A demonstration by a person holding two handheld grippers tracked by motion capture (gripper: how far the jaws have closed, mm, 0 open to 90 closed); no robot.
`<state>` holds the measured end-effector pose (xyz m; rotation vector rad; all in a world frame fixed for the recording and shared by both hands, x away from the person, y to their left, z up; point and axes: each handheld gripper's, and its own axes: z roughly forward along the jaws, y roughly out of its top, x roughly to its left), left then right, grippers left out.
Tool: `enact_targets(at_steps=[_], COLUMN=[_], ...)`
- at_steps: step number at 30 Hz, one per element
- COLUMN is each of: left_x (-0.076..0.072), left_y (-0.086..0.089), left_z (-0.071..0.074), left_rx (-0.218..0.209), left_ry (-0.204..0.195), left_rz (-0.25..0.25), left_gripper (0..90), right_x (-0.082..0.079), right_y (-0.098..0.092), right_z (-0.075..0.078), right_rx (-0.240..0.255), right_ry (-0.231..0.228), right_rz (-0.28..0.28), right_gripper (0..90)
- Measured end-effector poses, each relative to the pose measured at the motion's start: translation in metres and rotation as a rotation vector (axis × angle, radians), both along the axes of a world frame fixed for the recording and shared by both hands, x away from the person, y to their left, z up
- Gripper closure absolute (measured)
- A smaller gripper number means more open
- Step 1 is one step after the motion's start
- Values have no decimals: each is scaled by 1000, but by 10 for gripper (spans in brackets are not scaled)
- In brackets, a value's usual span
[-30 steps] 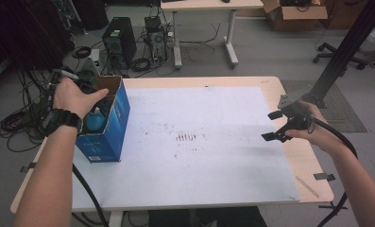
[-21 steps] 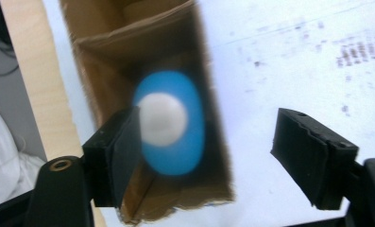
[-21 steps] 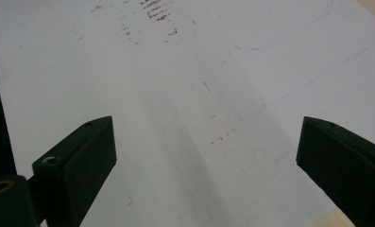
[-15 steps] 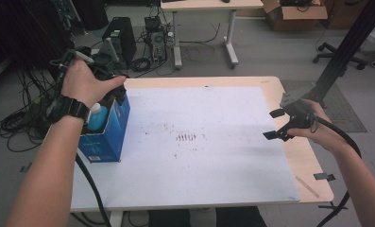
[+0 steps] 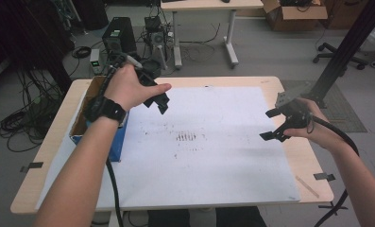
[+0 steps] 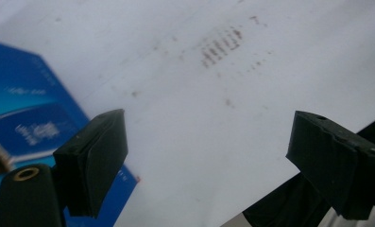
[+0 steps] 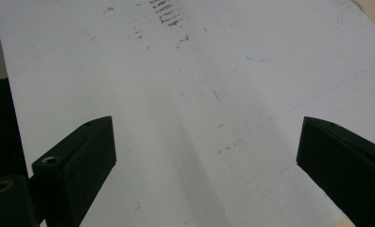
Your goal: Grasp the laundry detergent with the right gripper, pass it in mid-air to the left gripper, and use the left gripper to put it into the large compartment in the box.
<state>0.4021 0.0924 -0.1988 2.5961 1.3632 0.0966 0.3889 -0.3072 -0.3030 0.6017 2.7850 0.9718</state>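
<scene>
My left gripper (image 5: 163,102) hangs open over the left part of the white sheet (image 5: 213,161), just right of an open-topped blue box (image 5: 118,140). Its jaws hold nothing. The left gripper view looks past that same gripper (image 6: 213,165) at the blue box (image 6: 27,118) on the left and a patch of dark marks (image 6: 220,45) on the sheet. My right gripper (image 5: 268,125) is open and empty above the sheet's right edge. Beneath the right gripper (image 7: 208,165) in its own view lies bare sheet, with the dark marks (image 7: 164,12) far ahead.
The wooden table (image 5: 301,156) shows around the sheet, with tape strips (image 5: 323,176) near its edges. Behind the table stand computer cases (image 5: 118,37), tangled cables, a second table (image 5: 204,5) and a cardboard box (image 5: 294,12). A black pole (image 5: 345,49) rises at the right.
My left gripper has lifted away from the blue box and swung right, out over the sheet. The right gripper has stayed nearly still, open.
</scene>
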Motion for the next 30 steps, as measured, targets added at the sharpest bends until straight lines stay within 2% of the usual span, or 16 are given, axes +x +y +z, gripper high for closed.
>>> enact_targets(at_steps=[2, 7, 12, 17, 30], left_x=[1, 3, 3, 2, 2], left_y=[-9, -31, -45, -50, -50], left_z=[-3, -13, -21, -26, -29], left_rx=[-9, -26, -36, -39, -27], left_ry=[14, 11, 9, 12, 16], left_rz=[-19, -54, -103, -124, -128], left_gripper=[123, 43, 45, 45, 45], right_x=[0, -2, -3, -2, -2], right_y=[1, 3, 6, 7, 7], right_z=[1, 5, 6, 6, 5], right_rx=[-2, 1, 8, 10, 4], right_ry=[1, 2, 11, 15, 13], right_rz=[0, 18, 34, 40, 31], right_gripper=[53, 44, 38, 35, 35])
